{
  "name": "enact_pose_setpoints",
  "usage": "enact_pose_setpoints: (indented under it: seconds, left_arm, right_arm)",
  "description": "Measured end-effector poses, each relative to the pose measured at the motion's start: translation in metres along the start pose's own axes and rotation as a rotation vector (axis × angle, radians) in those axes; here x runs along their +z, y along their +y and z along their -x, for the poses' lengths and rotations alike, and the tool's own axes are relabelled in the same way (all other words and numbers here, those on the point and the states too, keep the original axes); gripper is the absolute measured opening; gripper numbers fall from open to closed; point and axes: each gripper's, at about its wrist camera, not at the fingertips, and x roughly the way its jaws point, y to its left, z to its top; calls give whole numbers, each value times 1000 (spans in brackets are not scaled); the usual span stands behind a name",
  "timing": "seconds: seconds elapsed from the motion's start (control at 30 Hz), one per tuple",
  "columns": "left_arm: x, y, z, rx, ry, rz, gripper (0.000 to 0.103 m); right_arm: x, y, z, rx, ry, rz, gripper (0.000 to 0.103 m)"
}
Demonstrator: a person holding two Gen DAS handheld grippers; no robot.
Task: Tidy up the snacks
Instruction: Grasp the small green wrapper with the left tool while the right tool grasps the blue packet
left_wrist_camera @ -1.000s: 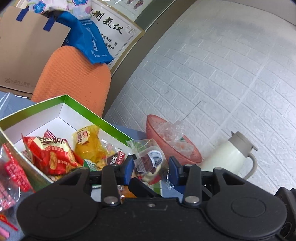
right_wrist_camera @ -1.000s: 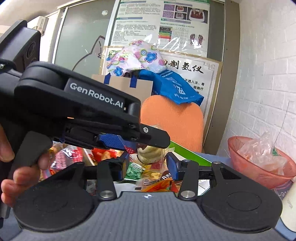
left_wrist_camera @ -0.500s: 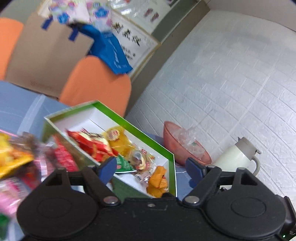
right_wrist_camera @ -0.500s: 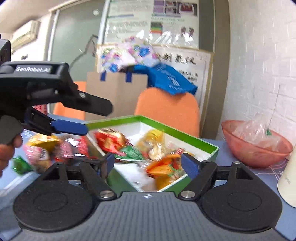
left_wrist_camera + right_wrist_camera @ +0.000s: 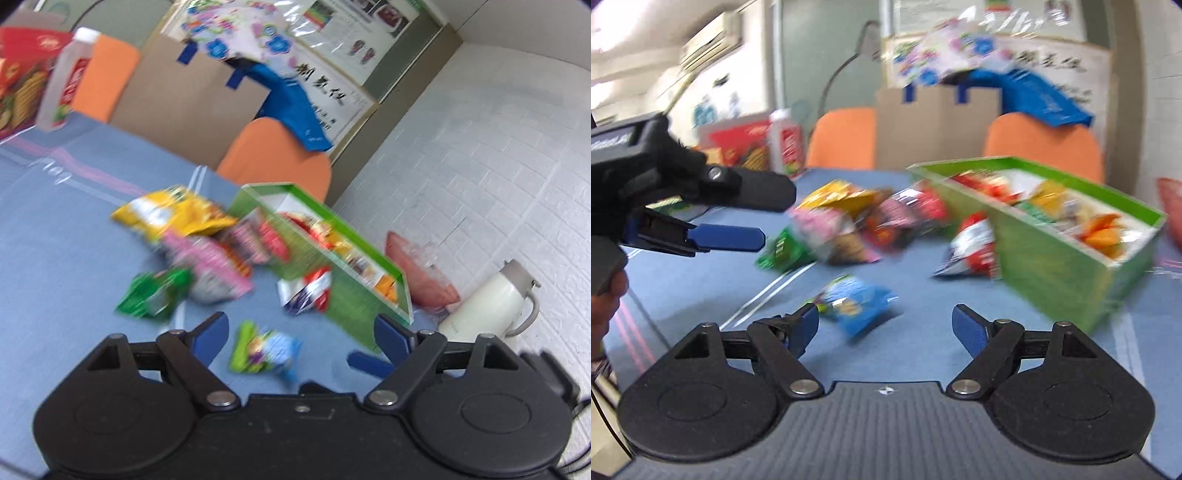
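place: you're in an office or meeting room | seating: orange chairs [image 5: 1043, 142] at a blue-clothed counter [image 5: 74, 236] | walls: posters [image 5: 354, 33], white brick-pattern panel [image 5: 498, 166], air conditioner [image 5: 711, 42] up high | clutter: paper bag [image 5: 184, 99], white flask [image 5: 487, 302]

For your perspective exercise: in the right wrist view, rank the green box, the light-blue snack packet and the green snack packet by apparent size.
1. green box
2. light-blue snack packet, though it lies nearer the camera
3. green snack packet, close to the blue one, so unsure
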Motion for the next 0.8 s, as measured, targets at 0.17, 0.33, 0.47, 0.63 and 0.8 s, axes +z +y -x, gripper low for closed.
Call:
enact_pose_setpoints:
  seconds: [0.17, 0.33, 0.47, 0.63, 0.8]
  left_arm:
    - [-5, 14, 19, 48, -16, -9, 103]
    - [-5, 26, 26, 46, -30, 25, 103]
    - [-6, 29, 20, 28, -14, 30, 103]
    - [-9, 27, 6, 19, 11, 34, 103]
    - [5, 22, 3, 145, -70, -60, 103]
  right_arm:
    - [15, 18, -25, 32, 50, 144, 103]
    - [26, 28, -47, 91, 71, 250, 103]
    - [18, 30, -37, 108, 131, 232, 103]
    - [7, 42, -19, 102, 108, 200, 103]
    - [16, 37, -30, 42, 101, 104, 103]
